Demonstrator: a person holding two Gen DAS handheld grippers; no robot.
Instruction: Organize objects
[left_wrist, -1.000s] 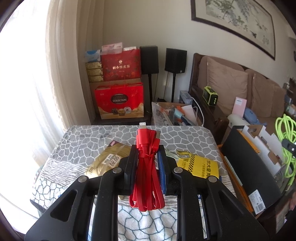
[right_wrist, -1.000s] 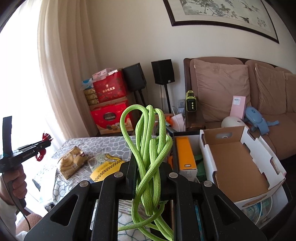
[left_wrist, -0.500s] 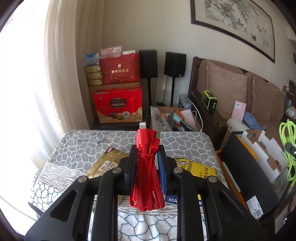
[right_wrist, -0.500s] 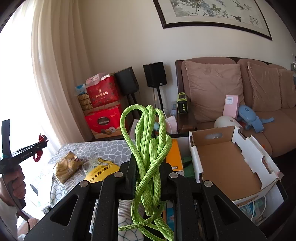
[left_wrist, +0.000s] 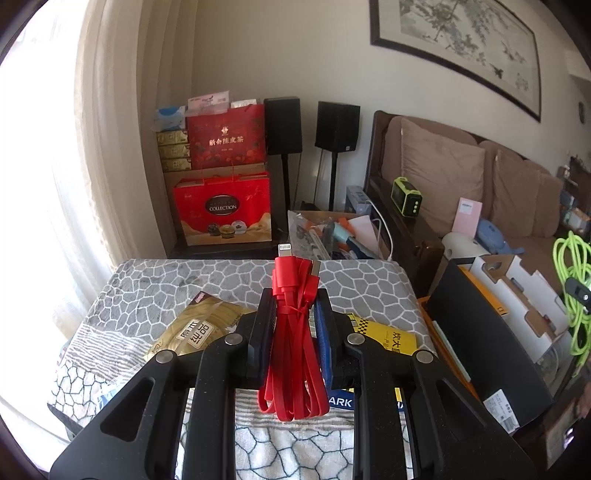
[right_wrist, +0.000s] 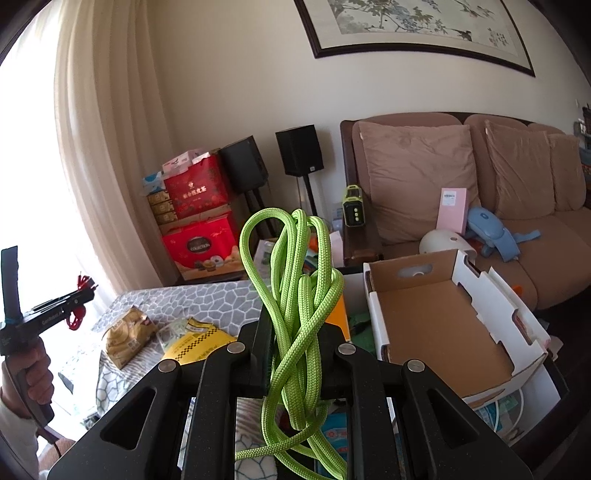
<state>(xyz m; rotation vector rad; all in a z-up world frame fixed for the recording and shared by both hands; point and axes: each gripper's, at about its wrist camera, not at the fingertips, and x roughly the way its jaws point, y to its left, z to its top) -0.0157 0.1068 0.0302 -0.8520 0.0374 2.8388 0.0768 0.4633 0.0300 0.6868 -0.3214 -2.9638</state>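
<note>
Both tongs have risen off the surface (left_wrist: 155, 280): left tongs (left_wrist: 293, 332) clamped on red cable (left_wrist: 293, 354), right tongs (right_wrist: 295, 332) on green rope (right_wrist: 295, 295); carrying underway, box (right_wrist: 439, 325) the likely destination.

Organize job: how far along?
Done: nothing visibly stowed; the cardboard box looks empty. In hand: left gripper clamps the red cable; right gripper clamps the green rope. Left: gold packet and yellow packet lie on the table.
</note>
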